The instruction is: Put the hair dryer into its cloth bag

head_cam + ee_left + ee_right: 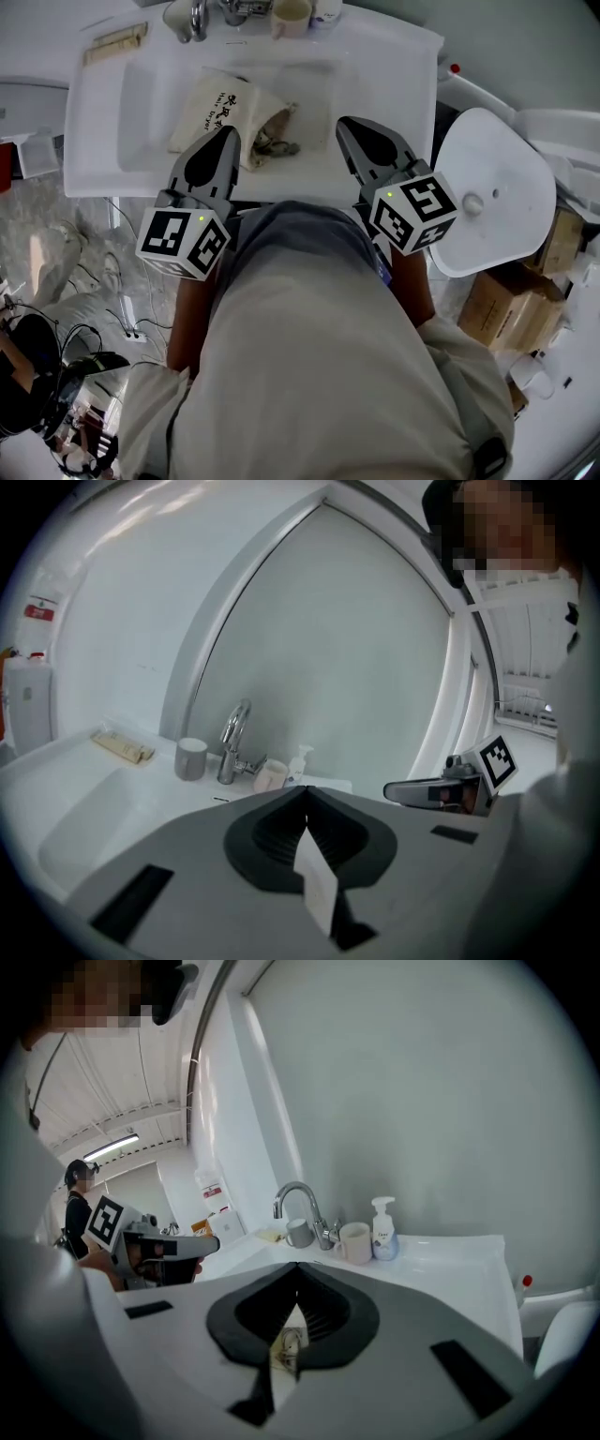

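Note:
A cream cloth bag with dark print lies in the white sink basin. At its open right end a dark bundle, the hair dryer's cord or body, shows; the rest is hidden in the cloth. My left gripper hangs over the bag's near edge, shut and holding nothing. My right gripper hangs to the right of the bag's mouth, also shut and bare. In the left gripper view the left gripper has its jaws meeting in a line. In the right gripper view the right gripper is shut the same way.
A faucet, a cup and a soap bottle stand along the sink's back edge, with a small packet at the back left. A white toilet lid and cardboard boxes are at the right. Cables lie on the floor at the left.

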A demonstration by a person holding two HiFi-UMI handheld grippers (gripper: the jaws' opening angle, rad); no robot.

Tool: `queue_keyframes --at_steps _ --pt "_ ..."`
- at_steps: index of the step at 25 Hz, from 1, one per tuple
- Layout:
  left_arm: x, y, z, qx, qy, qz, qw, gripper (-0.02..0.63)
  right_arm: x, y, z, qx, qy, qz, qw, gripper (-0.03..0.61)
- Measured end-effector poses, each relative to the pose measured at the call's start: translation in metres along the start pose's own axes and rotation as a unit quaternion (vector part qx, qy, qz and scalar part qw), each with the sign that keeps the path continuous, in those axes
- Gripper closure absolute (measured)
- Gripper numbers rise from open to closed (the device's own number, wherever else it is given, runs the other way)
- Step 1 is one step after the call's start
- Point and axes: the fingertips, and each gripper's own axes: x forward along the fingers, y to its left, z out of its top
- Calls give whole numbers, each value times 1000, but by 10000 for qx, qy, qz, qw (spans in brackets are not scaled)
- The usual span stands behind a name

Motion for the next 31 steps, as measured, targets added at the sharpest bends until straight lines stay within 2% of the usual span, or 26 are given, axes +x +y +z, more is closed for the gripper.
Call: queue_keyframes --at_steps 4,6,9,14,16,19,22,31 --pt "-3 0 12 71 -248 118 9996 606 -7 -1 12 -378 -75 -244 9990 569" --pt "-4 3 11 84 -207 178 9996 606 -7 -2 13 -488 -54 -384 9981 569" --pt "-8 4 9 80 -139 254 9995 606 -11 1 11 -371 -66 -369 9986 571" --pt "-7 -4 4 79 -44 122 9999 606 -15 2 4 -609 4 -343 9976 571" --pt "-6 -3 -2 164 81 145 9997 606 -15 0 0 -562 -6 -359 9978 571" --pt "-5 -2 -9 53 177 114 9998 606 -18 -15 -5 -335 1 -642 9974 571" --pt "-4 -4 -16 -4 283 71 9996 606 -21 -27 -13 -438 188 -983 9940 571" --pt "6 -15 -23 106 431 -65 9990 606 -22 -27 -12 -251 81 -565 9981 571"
